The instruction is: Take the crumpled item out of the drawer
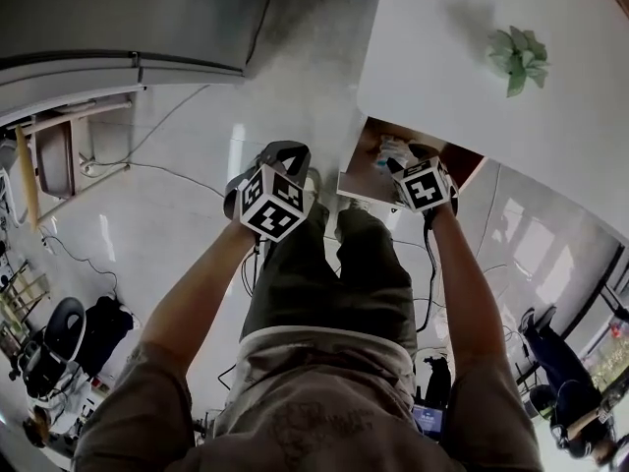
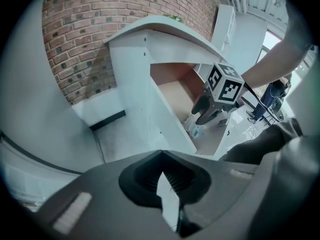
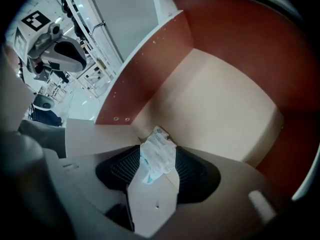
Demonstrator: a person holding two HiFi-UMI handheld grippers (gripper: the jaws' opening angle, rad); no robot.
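Note:
The drawer (image 1: pixel 362 160) stands pulled open under the white table (image 1: pixel 462 57). Its floor (image 3: pixel 220 99) is pale wood with red-brown walls. My right gripper (image 1: pixel 399 157) reaches into the drawer and is shut on the crumpled item (image 3: pixel 158 155), a white wrapper with blue print squeezed between the pads. From the head view the crumpled item (image 1: pixel 392 147) shows at the jaw tips. The left gripper view shows my right gripper (image 2: pixel 202 115) over the wrapper (image 2: pixel 194 127) inside the drawer (image 2: pixel 175 91). My left gripper (image 1: pixel 283 153) hangs outside the drawer to its left, and its jaws (image 2: pixel 161 156) are shut with nothing in them.
A small green plant (image 1: pixel 519 57) sits on the tabletop. Cables (image 1: pixel 147 165) run across the glossy floor. A grey cabinet (image 1: pixel 128 18) stands at the upper left, and a brick wall (image 2: pixel 80 39) rises behind the table. A person (image 1: pixel 555 362) sits at the lower right.

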